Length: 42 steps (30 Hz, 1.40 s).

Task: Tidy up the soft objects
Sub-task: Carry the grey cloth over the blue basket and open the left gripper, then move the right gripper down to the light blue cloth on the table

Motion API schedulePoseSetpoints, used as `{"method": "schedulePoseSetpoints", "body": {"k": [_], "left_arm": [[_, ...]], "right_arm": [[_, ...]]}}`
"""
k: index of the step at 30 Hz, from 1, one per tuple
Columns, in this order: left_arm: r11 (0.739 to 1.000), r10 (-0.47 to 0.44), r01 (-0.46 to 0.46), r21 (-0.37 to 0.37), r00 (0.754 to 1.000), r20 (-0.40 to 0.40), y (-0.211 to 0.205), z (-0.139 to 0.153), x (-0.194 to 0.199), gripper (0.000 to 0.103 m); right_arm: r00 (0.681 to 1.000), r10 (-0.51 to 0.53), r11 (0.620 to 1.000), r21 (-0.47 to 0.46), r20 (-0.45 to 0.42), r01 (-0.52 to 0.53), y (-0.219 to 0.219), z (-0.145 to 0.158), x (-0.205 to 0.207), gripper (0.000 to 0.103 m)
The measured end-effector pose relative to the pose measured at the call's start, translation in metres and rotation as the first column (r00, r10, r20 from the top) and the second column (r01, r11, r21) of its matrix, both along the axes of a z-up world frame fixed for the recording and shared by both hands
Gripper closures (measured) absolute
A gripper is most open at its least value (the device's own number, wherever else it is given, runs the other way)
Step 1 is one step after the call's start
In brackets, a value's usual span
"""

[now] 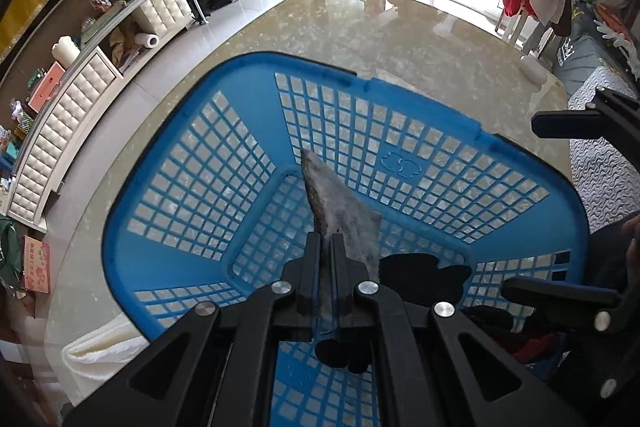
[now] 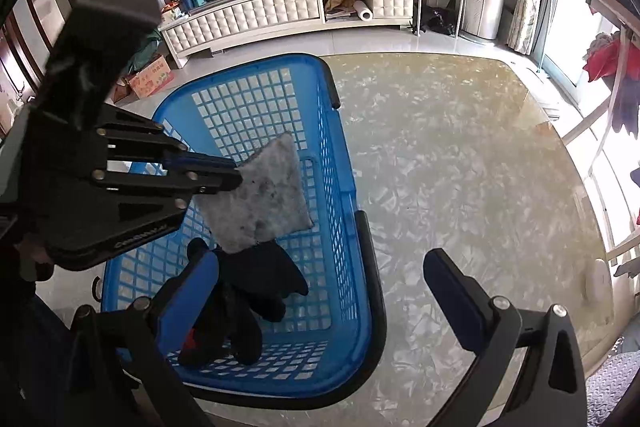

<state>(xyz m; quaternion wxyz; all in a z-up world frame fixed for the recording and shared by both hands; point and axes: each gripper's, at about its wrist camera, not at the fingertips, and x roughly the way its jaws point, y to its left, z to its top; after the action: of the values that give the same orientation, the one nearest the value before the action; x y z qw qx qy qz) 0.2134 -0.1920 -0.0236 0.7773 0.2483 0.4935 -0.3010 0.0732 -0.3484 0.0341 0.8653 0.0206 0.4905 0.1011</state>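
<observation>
The left claw (image 2: 236, 179) is pinching one edge of a grey felt-like cloth pad (image 2: 264, 195), its two fingers pressed together on the fabric with nothing else between them. The pad hangs inside the mouth of the blue plastic laundry basket (image 2: 340, 155), above the lattice floor and not yet resting on it.

On the basket floor, nearer the person, a black glove (image 2: 260, 279) already lies, with a bit of red beside it that I cannot identify. So part of the sorting looks done: at least one soft item is in, and the grey pad is about to join it, needing only to be let go. In the left wrist view a white towel-like cloth (image 1: 100, 351) lies on the desk (image 2: 460, 167) just beside the basket's near corner; it probably remains to be collected.

The right claw (image 2: 328, 291) is spread wide and empty, one finger over the basket's interior and the other over the bare marble desk, straddling the basket's rim.

The pad is roughly square, so it has no strong long axis. It hangs tilted from the claw, its flat face turned toward the right wrist camera and its free corner pointing down into the basket.
</observation>
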Motion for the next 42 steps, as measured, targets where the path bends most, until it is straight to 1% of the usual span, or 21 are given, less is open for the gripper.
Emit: {"method": "schedulePoseSetpoints", "body": {"k": [8, 10, 12, 13, 15, 19, 22, 24, 29, 37, 40, 41, 42], "left_arm": [[1.0, 0.002, -0.002, 0.003, 1.0, -0.004, 0.002, 0.0, 0.004, 0.1], [1.0, 0.008, -0.008, 0.004, 1.0, -0.005, 0.004, 0.0, 0.005, 0.094], [1.0, 0.013, -0.013, 0.003, 1.0, -0.007, 0.006, 0.0, 0.007, 0.086], [1.0, 0.013, -0.013, 0.003, 1.0, -0.009, 0.006, -0.001, 0.006, 0.083], [1.0, 0.01, -0.01, 0.011, 1.0, -0.001, 0.006, -0.001, 0.004, 0.07], [1.0, 0.009, -0.009, 0.008, 1.0, 0.016, 0.01, 0.003, 0.002, 0.061], [1.0, 0.022, -0.022, 0.01, 0.999, 0.032, 0.013, 0.008, 0.002, 0.053], [1.0, 0.019, -0.019, 0.003, 0.999, 0.039, 0.013, 0.012, -0.001, 0.042], [1.0, 0.015, -0.014, -0.024, 0.998, 0.056, 0.019, 0.022, -0.007, 0.029], [0.998, 0.033, -0.029, -0.059, 0.997, 0.075, 0.033, 0.039, -0.016, 0.028], [0.997, 0.054, -0.047, -0.067, 0.993, 0.102, 0.042, 0.045, -0.021, 0.026], [0.995, 0.061, -0.052, -0.081, 0.992, 0.111, 0.047, 0.049, -0.025, 0.025], [0.994, 0.065, -0.055, -0.093, 0.992, 0.111, 0.049, 0.051, -0.028, 0.021]], "right_arm": [[0.999, 0.002, 1.0, -0.015, -0.032, -0.002, 0.004, -0.009, 0.005, 0.0], [0.999, 0.002, 1.0, -0.022, -0.037, -0.002, 0.005, -0.011, 0.006, 0.0], [0.999, 0.004, 1.0, -0.02, -0.038, -0.005, 0.006, -0.01, 0.006, 0.0], [0.999, 0.005, 1.0, -0.022, -0.04, -0.006, 0.007, -0.011, 0.006, 0.0], [0.999, 0.006, 1.0, -0.028, -0.047, -0.007, 0.007, -0.013, 0.006, 0.0], [0.998, 0.004, 0.999, -0.046, -0.059, -0.007, 0.011, -0.017, 0.007, 0.0], [0.999, -0.005, 0.996, -0.09, -0.046, 0.001, 0.014, -0.018, 0.007, 0.0], [0.999, -0.007, 0.996, -0.09, -0.053, 0.002, 0.014, -0.02, 0.008, 0.0], [0.998, -0.002, 0.995, -0.099, -0.056, -0.003, 0.02, -0.02, 0.01, 0.0], [0.999, 0.009, 0.995, -0.102, -0.046, -0.013, 0.026, -0.016, 0.008, 0.0], [0.999, 0.005, 0.995, -0.102, -0.047, -0.01, 0.026, -0.016, 0.008, 0.0], [0.999, 0.003, 0.995, -0.101, -0.046, -0.008, 0.025, -0.016, 0.009, 0.0], [0.999, 0.002, 0.995, -0.098, -0.045, -0.006, 0.025, -0.015, 0.009, 0.0]]}}
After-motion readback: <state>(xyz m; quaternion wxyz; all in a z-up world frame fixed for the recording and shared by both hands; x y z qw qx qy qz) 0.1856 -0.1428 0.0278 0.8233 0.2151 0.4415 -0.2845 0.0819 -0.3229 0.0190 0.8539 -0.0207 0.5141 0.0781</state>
